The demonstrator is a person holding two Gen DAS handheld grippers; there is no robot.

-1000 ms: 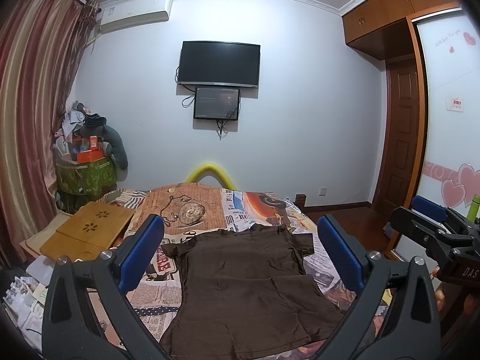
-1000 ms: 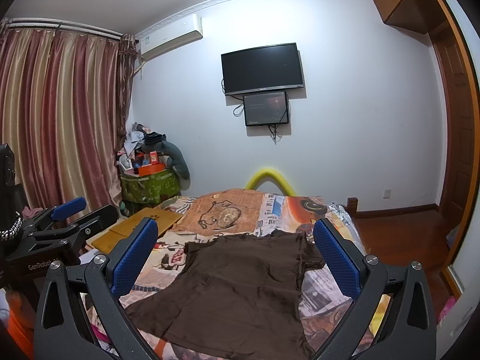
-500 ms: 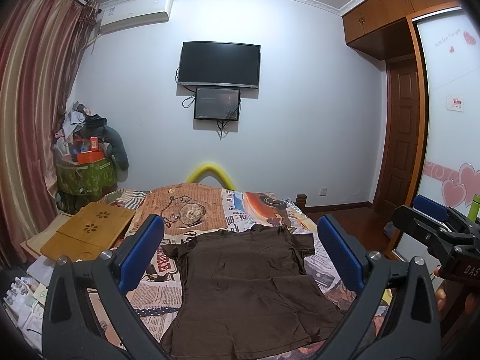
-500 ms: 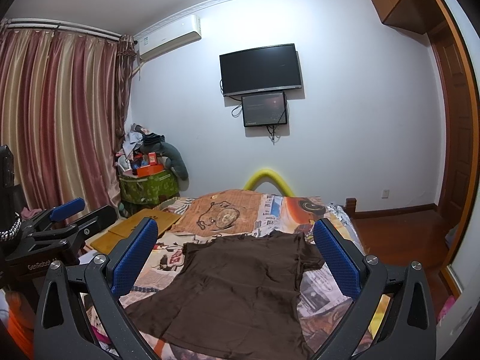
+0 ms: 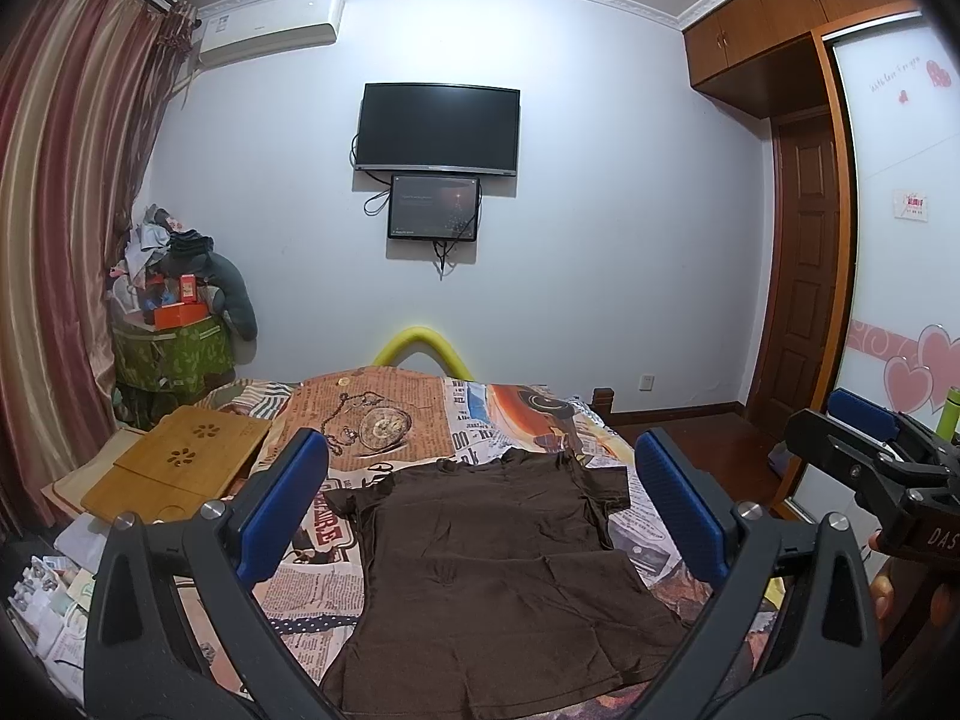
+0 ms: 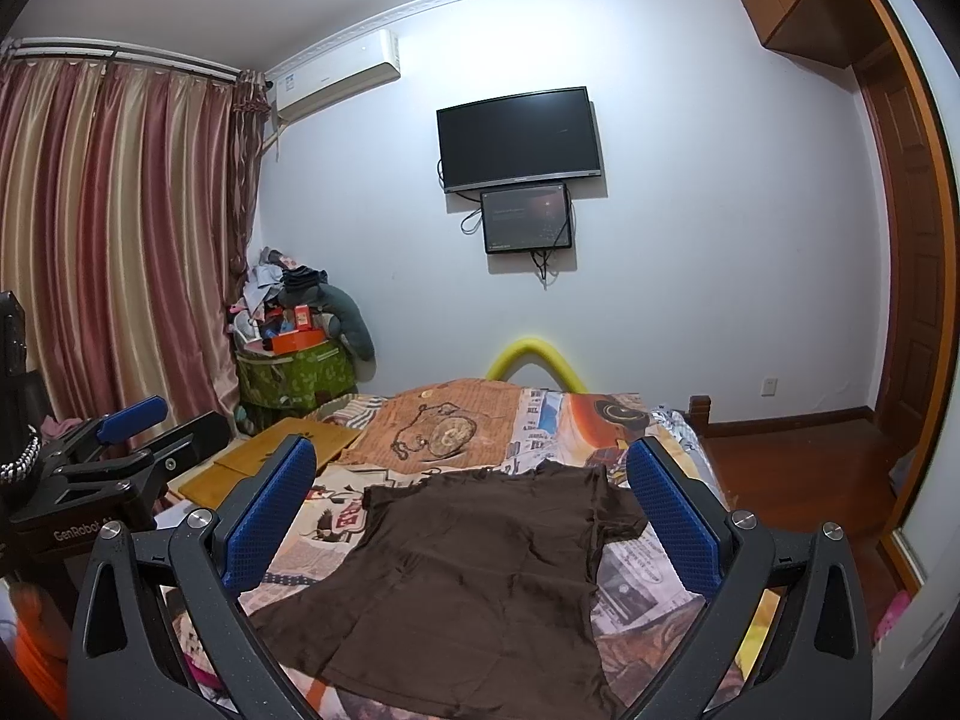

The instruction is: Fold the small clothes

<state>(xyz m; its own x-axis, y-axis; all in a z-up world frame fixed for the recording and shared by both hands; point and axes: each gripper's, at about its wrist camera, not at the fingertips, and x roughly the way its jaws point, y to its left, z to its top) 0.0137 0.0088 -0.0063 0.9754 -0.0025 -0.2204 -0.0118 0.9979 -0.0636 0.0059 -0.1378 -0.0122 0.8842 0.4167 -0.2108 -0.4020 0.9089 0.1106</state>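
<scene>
Nothing has shifted noticeably since the earlier frames: your left gripper [image 5: 480,504] and right gripper [image 6: 474,504] hover wide open and empty above the brown T-shirt [image 5: 498,576], spread flat on the bed [image 5: 420,420], collar farthest from you, hem nearest both.

right gripper [image 5: 864,438] drifts slightly toward 3 o'clock in left wrist view; right view pans a touch.
</scene>
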